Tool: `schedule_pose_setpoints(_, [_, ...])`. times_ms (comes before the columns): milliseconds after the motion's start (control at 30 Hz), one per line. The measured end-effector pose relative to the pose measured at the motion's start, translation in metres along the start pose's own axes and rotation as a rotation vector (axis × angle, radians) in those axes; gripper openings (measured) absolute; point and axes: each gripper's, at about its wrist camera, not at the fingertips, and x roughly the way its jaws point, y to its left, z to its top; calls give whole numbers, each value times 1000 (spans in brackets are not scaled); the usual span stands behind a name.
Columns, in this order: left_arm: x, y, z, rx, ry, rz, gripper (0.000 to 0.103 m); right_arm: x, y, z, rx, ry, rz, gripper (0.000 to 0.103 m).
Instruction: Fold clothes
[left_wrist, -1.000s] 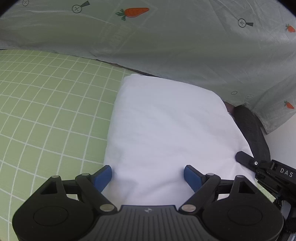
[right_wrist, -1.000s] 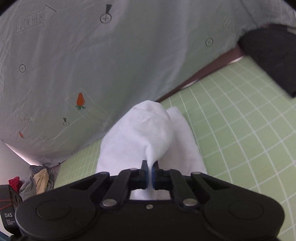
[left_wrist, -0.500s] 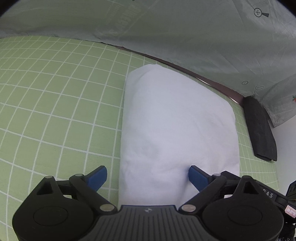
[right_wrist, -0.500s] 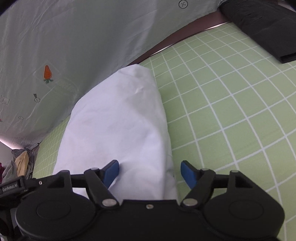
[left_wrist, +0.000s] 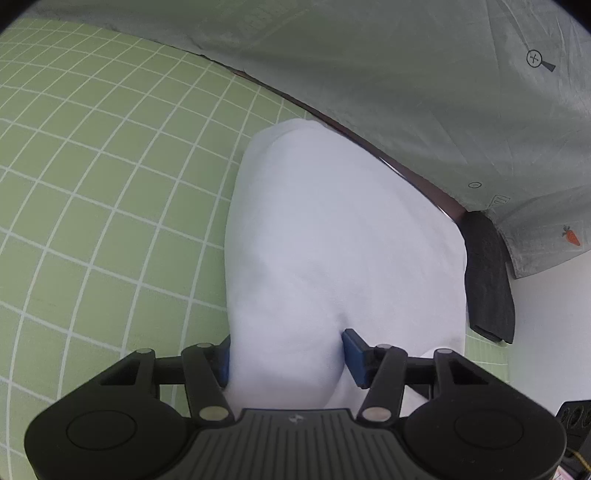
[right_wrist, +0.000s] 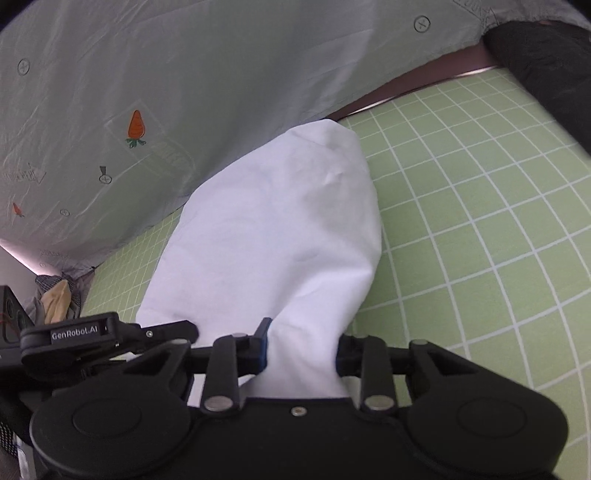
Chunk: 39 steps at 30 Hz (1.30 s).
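The folded white cloth (left_wrist: 332, 236) lies on the green checked mat (left_wrist: 110, 184), its long side running from the bottom middle of both views up toward the grey carrot sheet (left_wrist: 406, 74), while the left gripper (left_wrist: 286, 350) and right gripper (right_wrist: 301, 349) tip down, closing on its near edge.

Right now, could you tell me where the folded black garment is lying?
The folded black garment lies on the green grid sheet, right of the white garment in the left wrist view, below the carrot-print cloth.
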Motion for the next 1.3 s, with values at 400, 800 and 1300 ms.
schedule_pose_setpoints(400, [-47, -25, -47, 130, 85, -112, 53, -95, 29, -59, 89, -102, -113, 28])
schedule_pose_setpoints(800, [-13, -148, -93, 223, 55, -154, 53, -176, -54, -47, 131, -182, -140, 28])
schedule_pose_setpoints(1300, [126, -400, -62, 170, -169, -208, 53, -241, -273, 175, -146, -282, -92, 28])
